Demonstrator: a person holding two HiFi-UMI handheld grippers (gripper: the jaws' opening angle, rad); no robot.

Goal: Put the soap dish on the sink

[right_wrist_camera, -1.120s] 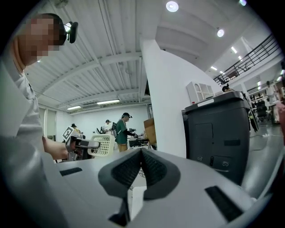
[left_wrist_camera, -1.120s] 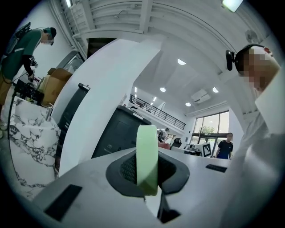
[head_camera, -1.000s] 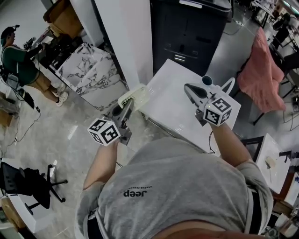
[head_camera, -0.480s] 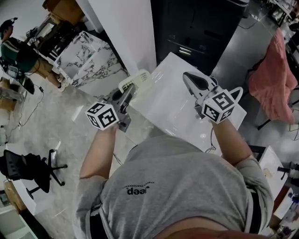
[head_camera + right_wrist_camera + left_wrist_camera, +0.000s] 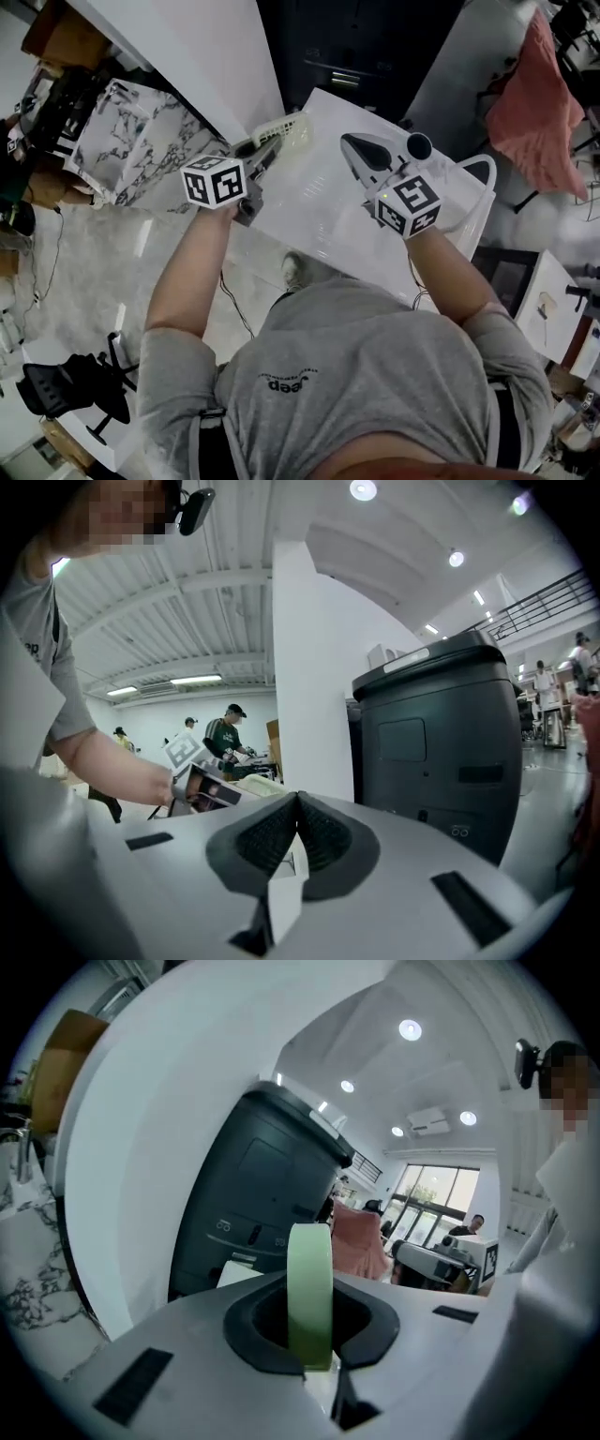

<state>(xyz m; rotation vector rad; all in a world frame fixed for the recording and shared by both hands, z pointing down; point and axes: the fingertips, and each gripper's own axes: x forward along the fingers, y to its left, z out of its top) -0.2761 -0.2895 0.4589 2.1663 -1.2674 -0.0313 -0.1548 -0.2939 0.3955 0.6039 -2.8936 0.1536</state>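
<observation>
The soap dish (image 5: 284,130) is pale green and slotted. My left gripper (image 5: 272,148) is shut on it and holds it over the far left edge of the sink's glossy white top (image 5: 314,220). In the left gripper view the soap dish (image 5: 310,1288) stands edge-on, pinched between the dark pads. My right gripper (image 5: 349,142) hangs over the middle of the white top, shut with nothing between its pads (image 5: 272,832). From the right gripper view, the left gripper's marker cube (image 5: 184,752) and the dish (image 5: 251,785) show to the left.
A dark grey cabinet (image 5: 375,47) stands behind the white top, with a white pillar (image 5: 197,47) on its left. A black round knob (image 5: 418,145) and a white arched piece (image 5: 478,169) are at the top's right side. A marble-patterned panel (image 5: 122,141) and a pink cloth (image 5: 534,94) flank it.
Both grippers have moved forward over the white top. The soap dish went with the left gripper, from beside the top's near left edge to its far left corner.
</observation>
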